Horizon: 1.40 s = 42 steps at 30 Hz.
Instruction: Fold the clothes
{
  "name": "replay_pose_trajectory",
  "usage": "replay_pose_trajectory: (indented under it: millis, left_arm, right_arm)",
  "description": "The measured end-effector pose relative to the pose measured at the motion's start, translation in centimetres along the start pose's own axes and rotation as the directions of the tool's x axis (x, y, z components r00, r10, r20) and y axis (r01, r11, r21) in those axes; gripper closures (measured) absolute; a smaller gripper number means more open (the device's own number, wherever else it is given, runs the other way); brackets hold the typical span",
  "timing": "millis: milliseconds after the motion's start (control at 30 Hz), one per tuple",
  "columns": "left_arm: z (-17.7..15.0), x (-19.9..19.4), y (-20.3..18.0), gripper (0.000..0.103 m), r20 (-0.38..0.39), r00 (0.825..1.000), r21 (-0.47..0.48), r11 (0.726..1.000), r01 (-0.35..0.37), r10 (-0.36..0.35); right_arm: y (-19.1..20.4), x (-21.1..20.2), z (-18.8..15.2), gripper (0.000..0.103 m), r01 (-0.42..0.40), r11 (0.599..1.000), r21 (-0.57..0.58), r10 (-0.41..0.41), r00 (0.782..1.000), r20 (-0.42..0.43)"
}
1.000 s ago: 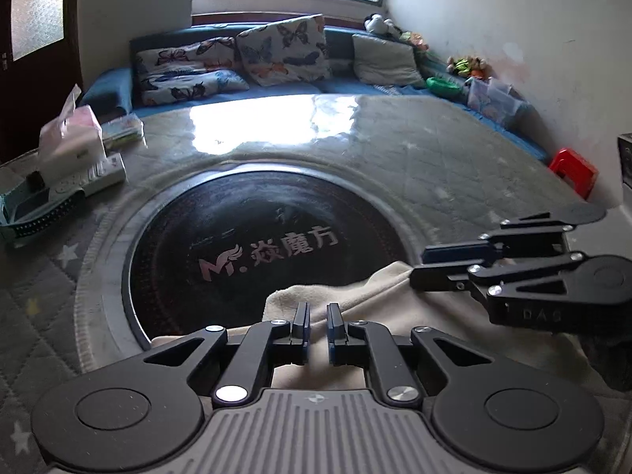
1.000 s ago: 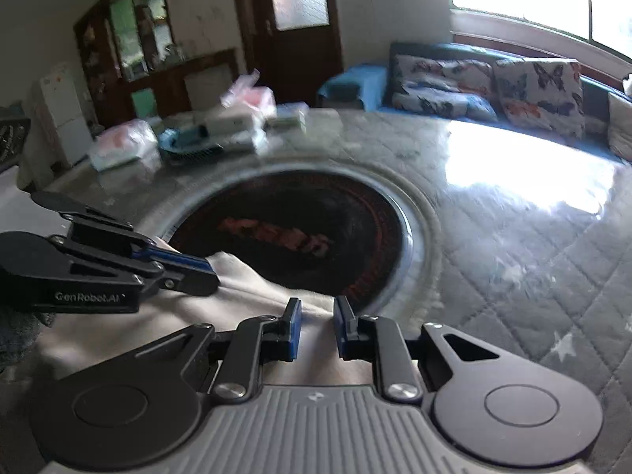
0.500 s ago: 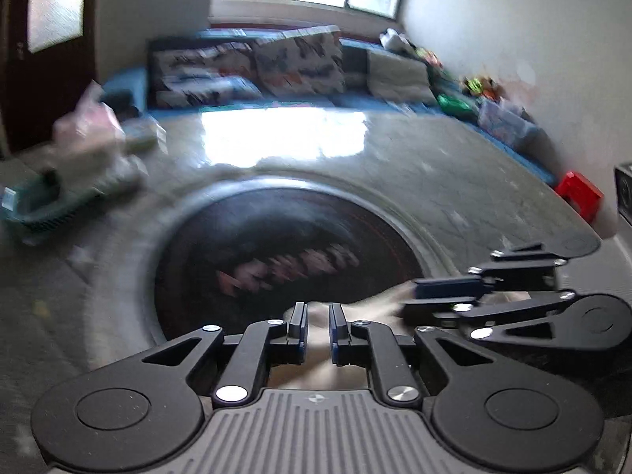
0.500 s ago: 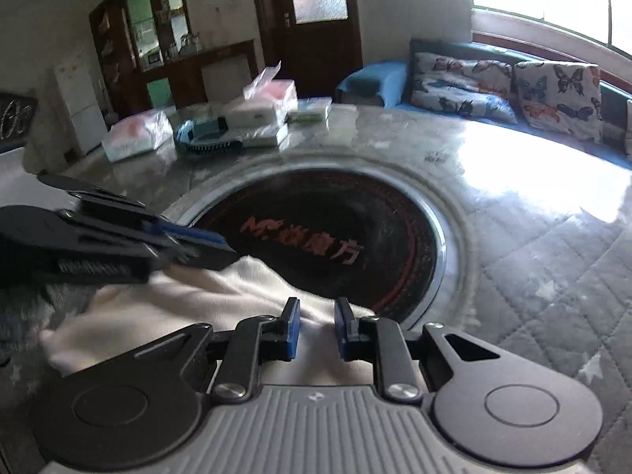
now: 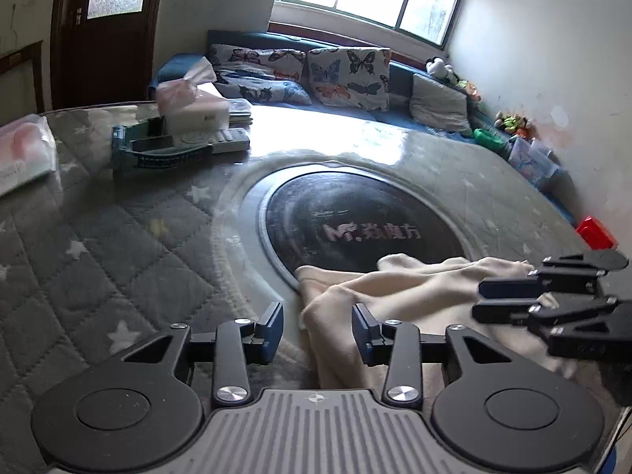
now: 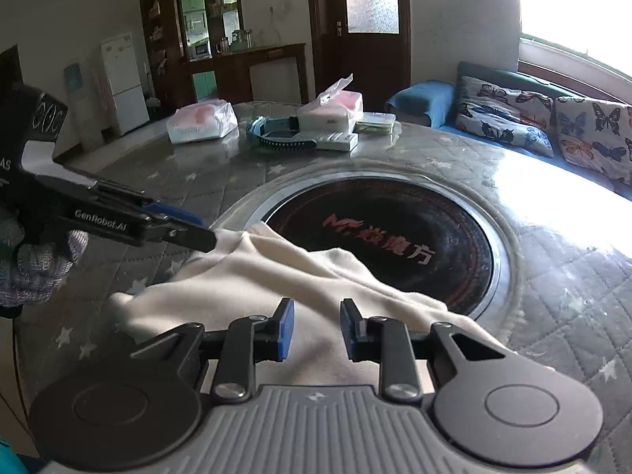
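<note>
A cream-coloured soft fabric garment [image 5: 399, 296] is seen lying rumpled on the grey quilted surface with white stars [image 5: 118, 245], its far edge draped over the rim of the round black glass disc with pink lettering [image 5: 355, 217] set into the middle of that surface. In the right wrist view the same garment [image 6: 276, 272] is spread from left of centre towards the lower right, and its near part is cut off behind the gripper body.

The left gripper [image 5: 318, 326] is shown with its jaws spread, having just been opening; a fold of the garment lies between the blue pads but is not pressed by them. In the right wrist view the left gripper [image 6: 197, 231] is seen side-on at the garment's left corner, and whether its tips touch the cloth cannot be made out. A hand in a grey knitted glove [image 6: 31, 272] is partly visible behind it, cut off by the frame edge.

The right gripper [image 6: 314, 330] is also held with its jaws apart, having just been opening, over the garment with cloth below the gap and no pinch visible. In the left wrist view the right gripper [image 5: 482, 300] is seen at the right edge above the cloth, its body cropped.

Towards the far side of the surface a white tissue box [image 5: 193, 108], a teal plastic tray [image 5: 158, 154] and a clear plastic bag [image 6: 201, 122] are placed well apart from the garment. A sofa with butterfly-print cushions [image 5: 347, 73] is seen beyond.
</note>
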<state>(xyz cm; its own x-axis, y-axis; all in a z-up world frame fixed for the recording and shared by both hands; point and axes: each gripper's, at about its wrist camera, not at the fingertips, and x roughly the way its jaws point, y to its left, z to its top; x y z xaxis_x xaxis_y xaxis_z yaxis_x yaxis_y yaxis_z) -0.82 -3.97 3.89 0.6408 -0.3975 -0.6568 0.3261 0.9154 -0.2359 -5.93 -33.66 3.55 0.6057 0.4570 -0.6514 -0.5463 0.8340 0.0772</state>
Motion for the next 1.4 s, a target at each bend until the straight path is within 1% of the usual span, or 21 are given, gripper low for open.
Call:
replay_pose_trajectory:
  millis: [67,133,167,233,367,400,467,500,533,567,633,700,767,833,933,967,1067,1100,1167,1267,1400]
  left_arm:
    - [0.0,0.5,-0.2,0.071,-0.005,1.000,0.010,1.000,0.005,-0.005]
    - [0.0,1.1,-0.5,0.090,-0.010,1.000,0.028,1.000,0.000,0.000]
    - [-0.1,1.3,-0.6,0.096,-0.008,1.000,0.035,0.999,-0.015,0.015]
    - [-0.3,1.5,-0.8,0.098,0.002,0.999,0.054,0.998,-0.044,0.044]
    - [-0.3,1.0,-1.8,0.099,0.055,0.994,0.124,0.987,-0.098,0.092]
    - [-0.3,1.1,-1.9,0.099,0.054,0.993,0.130,0.986,-0.107,0.100]
    - [-0.2,1.9,-1.4,0.098,0.012,0.994,0.106,0.989,-0.107,0.107]
    - [-0.1,2.0,-1.1,0.098,0.003,0.995,0.086,0.991,-0.101,0.101]
    - [0.1,1.8,-1.0,0.094,0.002,0.996,0.066,0.994,-0.090,0.090]
    - [0.4,1.6,-0.9,0.094,0.006,0.997,0.053,0.995,-0.080,0.080]
    - [0.9,1.1,-1.4,0.094,0.025,0.998,0.044,0.997,-0.061,0.060]
    - [1.4,1.0,-2.1,0.094,0.033,0.999,0.049,0.998,-0.025,0.023]
    - [1.8,1.7,-2.9,0.094,0.021,1.000,0.064,0.998,0.008,-0.010]
    - [2.0,3.2,-3.6,0.094,-0.013,0.999,0.070,0.997,0.032,-0.031]
    - [2.2,5.5,-4.0,0.094,-0.061,0.998,0.067,0.998,0.017,-0.013]
    - [2.2,6.0,-4.0,0.094,-0.066,0.998,0.065,0.998,0.009,-0.005]
    - [2.2,6.0,-3.9,0.094,-0.064,0.998,0.058,0.998,0.009,-0.005]
    - [2.2,5.8,-3.9,0.094,-0.063,0.998,0.058,0.998,0.007,-0.004]
    - [2.1,5.4,-4.1,0.094,-0.055,0.998,0.066,0.998,-0.002,0.006]
    - [2.0,4.7,-4.7,0.094,-0.042,0.999,0.085,0.996,0.001,0.003]
    - [1.3,3.4,-6.3,0.092,-0.032,0.998,0.145,0.988,0.060,-0.056]
  right_arm:
    - [0.1,0.0,-0.2,0.077,0.002,1.000,0.005,-0.002,1.000,-0.004]
    - [0.1,0.0,-0.3,0.077,0.010,1.000,0.008,-0.010,1.000,-0.007]
    - [0.1,0.2,-0.4,0.077,0.012,1.000,0.012,-0.012,1.000,-0.011]
    - [-0.1,0.3,-0.7,0.077,0.016,1.000,0.018,-0.015,1.000,-0.020]
    - [-0.2,0.6,-1.3,0.076,0.021,1.000,0.019,-0.020,0.999,-0.036]
    - [-0.3,0.7,-1.4,0.076,0.018,1.000,0.025,-0.017,0.999,-0.037]
    - [-0.4,0.5,-1.3,0.076,0.018,0.999,0.028,-0.017,0.999,-0.028]
    - [-0.5,0.4,-1.2,0.076,0.017,0.999,0.030,-0.017,1.000,-0.023]
    - [-0.5,0.3,-1.1,0.076,0.017,0.999,0.031,-0.017,1.000,-0.019]
    - [-0.6,0.2,-1.0,0.076,0.017,0.999,0.033,-0.016,1.000,-0.014]
    - [-0.8,-0.1,-0.8,0.076,0.024,0.999,0.037,-0.024,1.000,-0.003]
    - [-1.2,-0.1,-0.6,0.076,0.043,0.998,0.048,-0.044,0.999,0.006]
    - [-1.9,-0.1,-0.4,0.076,0.064,0.995,0.078,-0.065,0.998,0.009]
    - [-2.7,-0.3,-0.5,0.077,0.078,0.991,0.108,-0.080,0.997,0.013]
    - [-4.1,-0.7,-0.8,0.077,0.118,0.982,0.148,-0.122,0.992,0.022]
    - [-4.5,-0.8,-1.0,0.077,0.131,0.978,0.160,-0.137,0.990,0.022]
    - [-6.1,-0.7,-1.8,0.078,0.185,0.965,0.187,-0.186,0.982,-0.012]
    - [-6.5,-0.9,-2.1,0.080,0.181,0.962,0.205,-0.182,0.983,-0.010]
    - [-7.1,-1.4,-2.4,0.080,0.179,0.956,0.232,-0.184,0.983,0.000]
    - [-7.1,-2.3,-2.3,0.079,0.178,0.957,0.230,-0.187,0.982,0.018]
    - [-4.9,-3.0,-2.0,0.079,0.115,0.984,0.136,-0.119,0.993,0.020]
